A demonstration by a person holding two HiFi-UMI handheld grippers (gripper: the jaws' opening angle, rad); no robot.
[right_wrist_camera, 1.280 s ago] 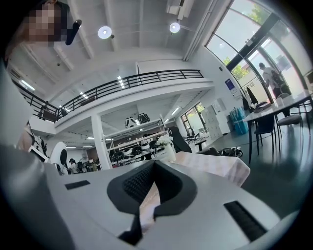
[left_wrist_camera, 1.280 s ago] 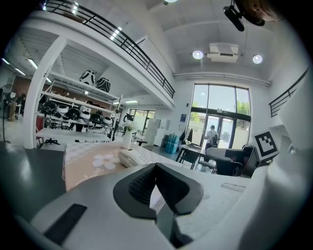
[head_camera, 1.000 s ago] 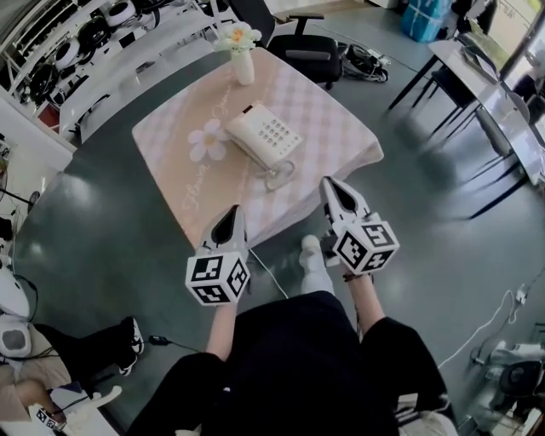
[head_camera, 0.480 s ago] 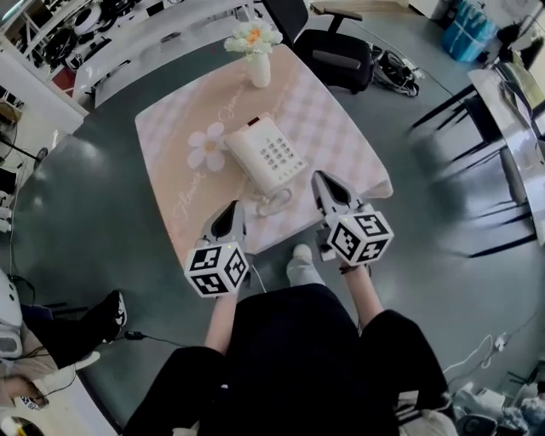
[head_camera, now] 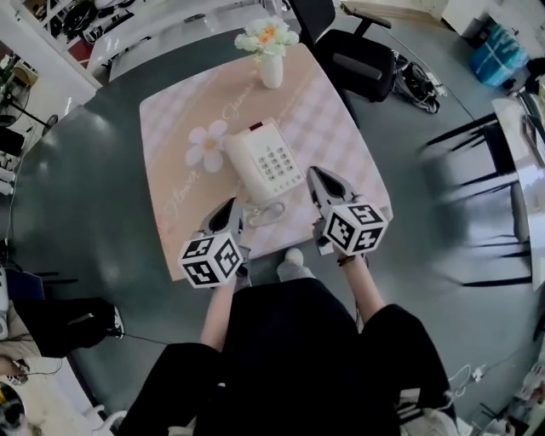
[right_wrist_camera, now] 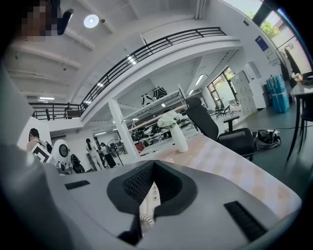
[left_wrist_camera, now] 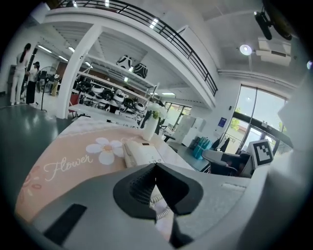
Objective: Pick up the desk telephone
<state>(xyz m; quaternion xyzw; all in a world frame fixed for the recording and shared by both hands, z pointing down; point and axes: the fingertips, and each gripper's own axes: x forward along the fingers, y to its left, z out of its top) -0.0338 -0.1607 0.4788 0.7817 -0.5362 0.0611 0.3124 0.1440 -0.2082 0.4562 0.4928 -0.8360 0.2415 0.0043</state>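
The white desk telephone [head_camera: 264, 162] lies on the pink checked tablecloth [head_camera: 170, 136], with its handset on the left and its coiled cord [head_camera: 264, 211] at the near edge. My left gripper [head_camera: 228, 209] is shut and empty, just short of the phone's near left corner. My right gripper [head_camera: 317, 174] is also shut and empty, beside the phone's right side. In the left gripper view the telephone [left_wrist_camera: 142, 154] lies ahead past the closed tips [left_wrist_camera: 155, 166]. In the right gripper view a strip of the telephone [right_wrist_camera: 148, 200] shows below the closed tips [right_wrist_camera: 154, 163].
A white vase of flowers [head_camera: 271, 64] stands at the table's far edge, and a flower print [head_camera: 204, 146] lies left of the phone. A black office chair [head_camera: 362, 60] stands behind the table. Dark desks [head_camera: 511, 145] stand at the right, and shelves [head_camera: 77, 21] at the far left.
Both grippers have moved forward over the table's near edge, closer to the telephone. The head view has shifted, so the table sits nearer in it. The jaws stayed shut.
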